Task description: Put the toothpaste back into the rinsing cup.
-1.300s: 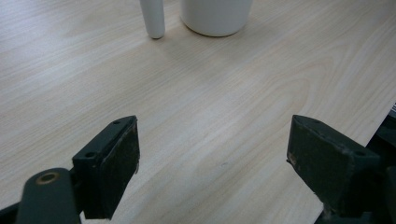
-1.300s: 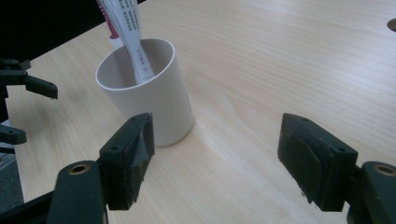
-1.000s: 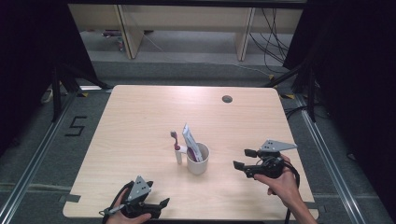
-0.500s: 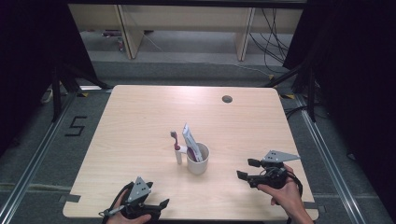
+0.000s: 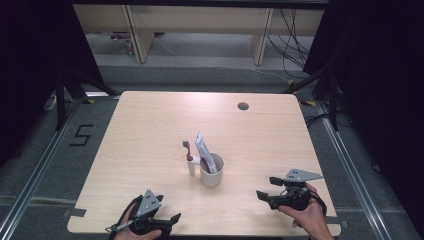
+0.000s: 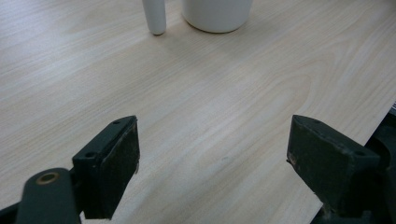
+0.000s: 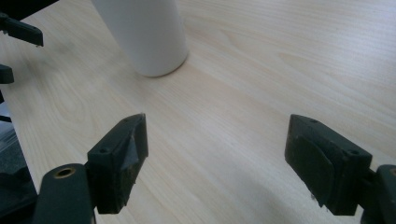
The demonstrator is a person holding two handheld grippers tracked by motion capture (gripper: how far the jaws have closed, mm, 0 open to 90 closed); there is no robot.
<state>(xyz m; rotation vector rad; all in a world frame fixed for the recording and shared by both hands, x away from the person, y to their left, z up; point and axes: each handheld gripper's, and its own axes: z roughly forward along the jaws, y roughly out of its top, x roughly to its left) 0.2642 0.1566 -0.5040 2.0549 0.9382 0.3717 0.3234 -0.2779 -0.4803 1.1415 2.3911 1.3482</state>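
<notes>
High view puts our two hands at the near edge of the pale wood-grain table (image 5: 150, 130); our left black two-jaw gripper (image 5: 172, 220) lies low at the near left corner, its grey three-cornered plate on top, and our right black two-jaw gripper (image 5: 265, 189) sits at the near right, jaws pointing left across the board toward the middle; in the left gripper view our left gripper (image 6: 212, 163) has its jaws spread wide with bare wood between them, nothing held; in the right gripper view our right gripper (image 7: 215, 163) is likewise spread wide over bare wood, its jaws having just been opening further, and nothing lies between them; farther in, near the table's centre and well apart from both grippers, stands the white round ceramic cup (image 5: 212, 170), upright; we see its base at the top of the left gripper view (image 6: 217, 14) and its side wall at the upper left of the right gripper view (image 7: 147, 37); inside it leans a white toothpaste tube with purple print (image 5: 205, 152); just left of the cup stands a white-handled toothbrush with a dark red head (image 5: 189, 159), upright, so close that we cannot tell whether they touch; far beyond, near the back edge, is a small round dark cable hole (image 5: 243, 106).
</notes>
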